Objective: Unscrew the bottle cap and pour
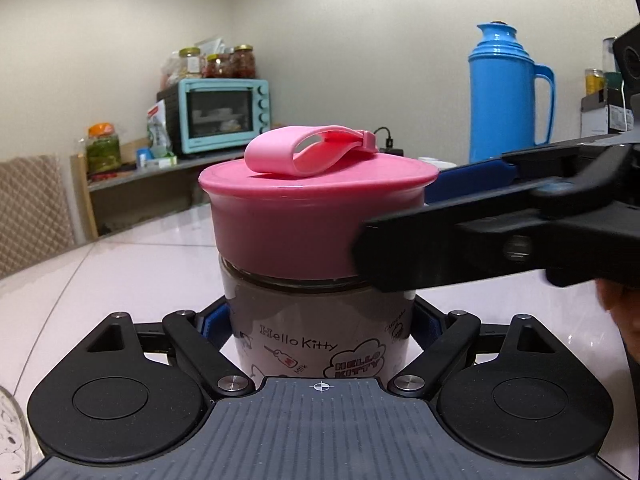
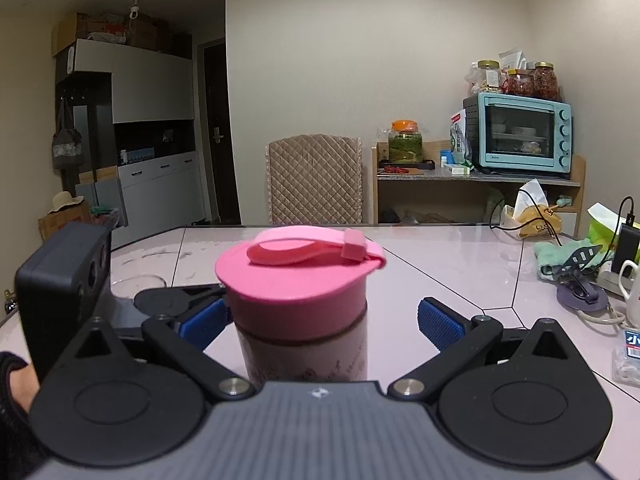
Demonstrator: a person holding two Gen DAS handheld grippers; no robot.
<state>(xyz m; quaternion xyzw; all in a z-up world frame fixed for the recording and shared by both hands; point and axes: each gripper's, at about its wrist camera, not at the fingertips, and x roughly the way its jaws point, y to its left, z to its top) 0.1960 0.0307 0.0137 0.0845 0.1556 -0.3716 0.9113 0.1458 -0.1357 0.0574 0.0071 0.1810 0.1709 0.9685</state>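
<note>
Your left gripper (image 1: pixel 320 332) has its fingers closed tight around the clear printed bottle (image 1: pixel 320 320), which stands on the pale worktop (image 2: pixel 460 264). Your right gripper (image 2: pixel 320 320) has its fingers wide open beside the round pink cap (image 2: pixel 296 280). The cap is still on, so nothing is poured yet. You can't tell what's inside.

My room is dim and warm-toned, lit softly from overhead — no hard shadows, only a faint pale sheen on the table (image 2: pixel 440 256) toward its far edge. Both fisheye views bend walls and door frames near the borders, with dark vignetting in the corners. The pink cap (image 1: pixel 316 216) looks slightly soft up close (the background oven (image 1: pixel 224 114) is sharper). Colours are muted — a bit grainy.
</note>
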